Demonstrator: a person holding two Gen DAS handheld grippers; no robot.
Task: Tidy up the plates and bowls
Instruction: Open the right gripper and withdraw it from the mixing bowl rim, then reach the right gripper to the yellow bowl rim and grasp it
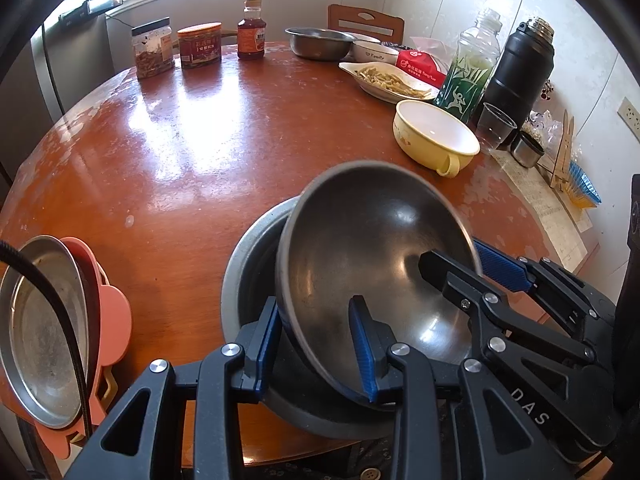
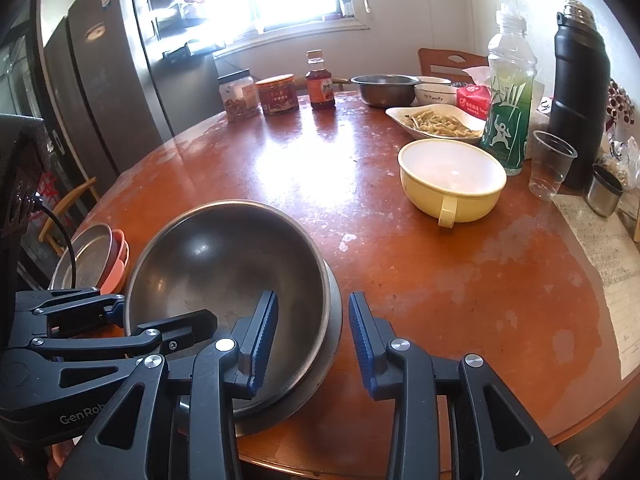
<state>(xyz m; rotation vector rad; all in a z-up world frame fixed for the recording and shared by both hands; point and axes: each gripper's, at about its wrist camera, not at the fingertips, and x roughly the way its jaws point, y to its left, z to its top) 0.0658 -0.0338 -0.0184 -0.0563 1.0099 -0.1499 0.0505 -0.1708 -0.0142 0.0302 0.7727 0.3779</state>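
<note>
Two steel bowls are nesting at the near edge of the table (image 2: 460, 280): the upper steel bowl (image 1: 372, 264) is sitting tilted inside the lower steel bowl (image 1: 248, 264), not yet settled flat. The left gripper (image 1: 316, 344) is straddling the upper bowl's near rim, one of its fingers (image 1: 362, 344) inside the bowl and the other outside, and the gap looks only a little wider than the rim, so whether they are actually pinching it cannot be told. The right gripper (image 2: 314, 338) is reaching over the right rim with its fingers spread wide, one inside and one outside, gripping nothing.

To do this well, I would judge that the tilted bowl should be let down slowly until both rims are lying level, with the fingers opening only once it is seated, since thin steel is likely to slide and rock.

The table is round, reddish-brown and glossy, with worn pale patches. A yellow handled bowl (image 2: 452, 180) is waiting to the far right, a steel plate (image 1: 44, 332) is lying on pink plates at the near left, and jars, bottles, a flask and a dish of food are standing along the far side under a bright window
</note>
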